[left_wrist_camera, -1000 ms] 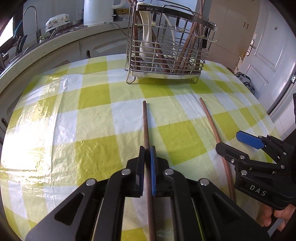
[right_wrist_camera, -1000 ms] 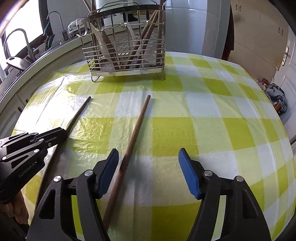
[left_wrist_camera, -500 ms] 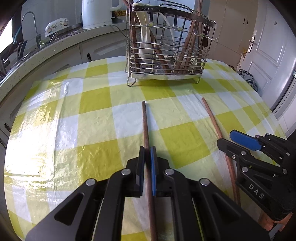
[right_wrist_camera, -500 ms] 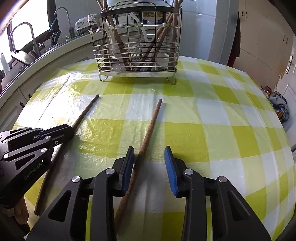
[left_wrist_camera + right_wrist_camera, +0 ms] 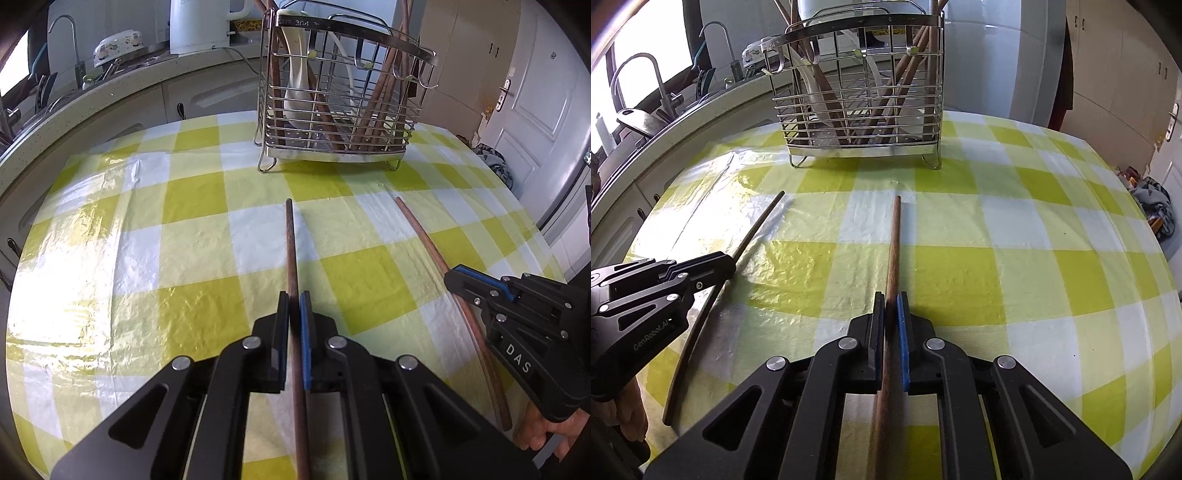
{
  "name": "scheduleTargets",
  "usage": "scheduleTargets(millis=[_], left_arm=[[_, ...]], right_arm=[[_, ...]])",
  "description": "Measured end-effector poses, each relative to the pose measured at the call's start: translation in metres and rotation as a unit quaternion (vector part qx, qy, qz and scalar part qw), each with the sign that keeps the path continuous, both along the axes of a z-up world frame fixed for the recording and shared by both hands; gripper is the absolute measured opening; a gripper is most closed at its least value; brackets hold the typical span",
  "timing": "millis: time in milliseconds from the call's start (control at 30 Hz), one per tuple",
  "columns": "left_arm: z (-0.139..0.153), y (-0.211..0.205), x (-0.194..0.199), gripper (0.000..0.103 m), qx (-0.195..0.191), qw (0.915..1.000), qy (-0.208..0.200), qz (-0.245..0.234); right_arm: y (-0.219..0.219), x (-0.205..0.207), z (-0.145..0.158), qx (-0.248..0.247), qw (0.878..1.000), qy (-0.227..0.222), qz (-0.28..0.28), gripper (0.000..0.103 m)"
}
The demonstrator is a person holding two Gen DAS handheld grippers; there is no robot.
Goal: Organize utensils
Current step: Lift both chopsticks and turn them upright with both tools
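Both chopsticks lay flat on the checked table (image 5: 110, 258), short of the wire rack (image 5: 340, 122). The left tongs (image 5: 294, 310) were clenched on the dark chopstick (image 5: 290, 243), the right tongs (image 5: 891, 314) on the lighter chopstick (image 5: 894, 243). Each looked light, stiff and smooth, likely to pivot when gripped near the thick end

"304" on rack (image 5: 354, 29) rim; "DAS" on right gripper (image 5: 452, 278); "GenRobot.AI" on left gripper (image 5: 729, 264).

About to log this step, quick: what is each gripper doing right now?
Left gripper: shut on the darker chopstick.
Right gripper: shut on the lighter chopstick.
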State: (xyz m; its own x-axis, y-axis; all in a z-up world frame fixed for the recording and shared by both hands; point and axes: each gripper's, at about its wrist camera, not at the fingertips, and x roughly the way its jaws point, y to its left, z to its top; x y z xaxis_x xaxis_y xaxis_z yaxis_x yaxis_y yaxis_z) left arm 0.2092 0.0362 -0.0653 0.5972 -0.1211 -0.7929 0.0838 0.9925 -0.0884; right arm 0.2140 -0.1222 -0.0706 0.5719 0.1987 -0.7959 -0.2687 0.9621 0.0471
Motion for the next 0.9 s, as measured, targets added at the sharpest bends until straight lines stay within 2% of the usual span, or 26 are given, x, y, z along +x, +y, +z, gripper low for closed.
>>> scheduleTargets(millis=[300,900], left_arm=[[0.022,-0.001,-0.008,0.006,-0.016,0.9997,-0.020,0.000],[0.085,-0.012,-0.040,0.006,-0.025,0.9963,-0.082,-0.009]], right_arm=[[-0.012,-0.005,0.016,-0.002,1.000,-0.011,-0.014,0.009],[-0.051,-0.031,0.079,0.014,0.997,-0.068,-0.043,0.009]])
